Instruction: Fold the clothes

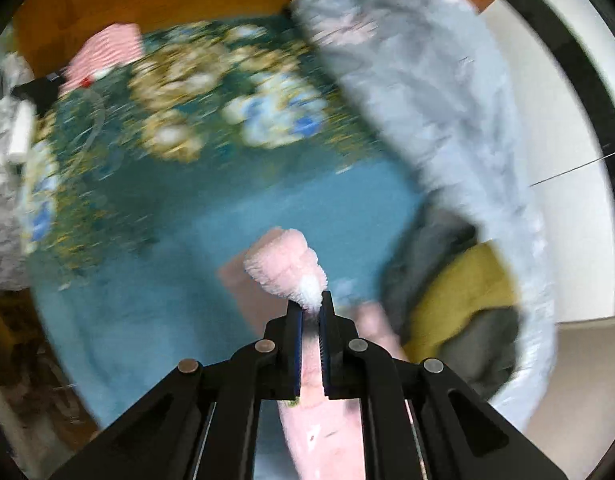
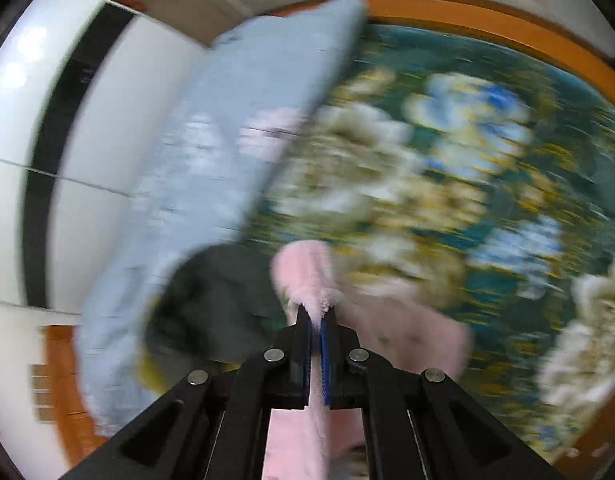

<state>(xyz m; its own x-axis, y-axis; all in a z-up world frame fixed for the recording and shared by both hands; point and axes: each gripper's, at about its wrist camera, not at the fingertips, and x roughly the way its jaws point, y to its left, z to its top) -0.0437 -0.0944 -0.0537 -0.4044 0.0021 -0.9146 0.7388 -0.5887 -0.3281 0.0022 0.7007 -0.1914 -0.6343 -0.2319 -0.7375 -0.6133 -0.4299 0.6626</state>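
A teal bedspread (image 1: 179, 208) printed with pale and blue flowers covers the surface, edged by an orange wooden frame (image 2: 487, 20), with a white wall (image 2: 107, 140) beside it. A pale blue fleece blanket (image 1: 419, 92) lies heaped along one side. The left gripper (image 1: 311, 300) is pinched nearly closed on a fold of the pink fluffy garment (image 1: 283, 256). The right gripper (image 2: 316, 316) is likewise clamped tight on the same pink fleece, which hangs below both. Everything beyond the fingers is blurred.

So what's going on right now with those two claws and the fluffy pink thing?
Left gripper shut on pink garment. Right gripper shut on it too. Grey-blue blanket heaped alongside; views blurred.
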